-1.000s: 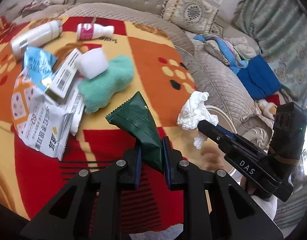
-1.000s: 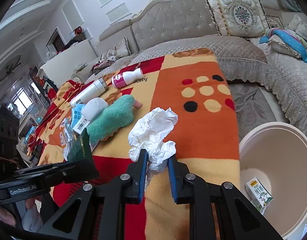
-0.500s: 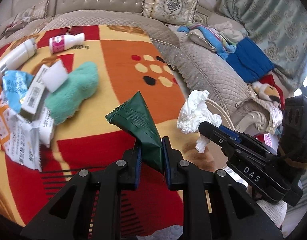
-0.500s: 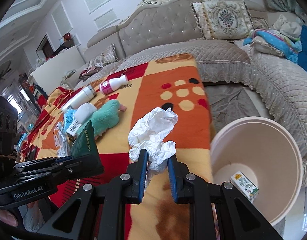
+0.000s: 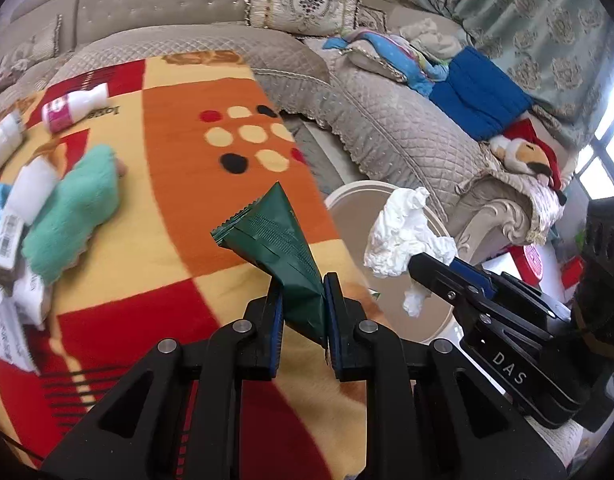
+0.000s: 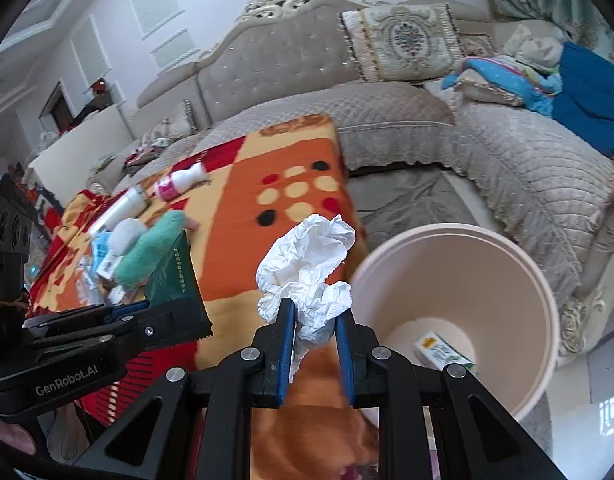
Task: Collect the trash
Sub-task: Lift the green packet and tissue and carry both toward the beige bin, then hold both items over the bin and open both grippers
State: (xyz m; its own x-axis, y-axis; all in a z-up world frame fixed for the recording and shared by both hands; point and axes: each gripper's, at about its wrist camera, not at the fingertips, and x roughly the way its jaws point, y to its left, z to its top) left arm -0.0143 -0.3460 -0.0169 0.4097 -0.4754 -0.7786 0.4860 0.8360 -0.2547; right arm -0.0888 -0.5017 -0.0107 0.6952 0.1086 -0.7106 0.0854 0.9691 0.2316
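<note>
green wrapper (image 5: 285,256) in left gripper (image 5: 303,296), tissue (image 6: 307,264) in right gripper (image 6: 315,332), both tilted downward.

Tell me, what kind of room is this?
Most likely a home living room: a tufted sofa with a patterned cushion, a bright blanket strewn with litter, and a beige waste bin beside it.

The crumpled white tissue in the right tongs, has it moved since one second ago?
Yes. The crumpled white tissue has moved right, off the patterned blanket toward the beige round bin.
</note>
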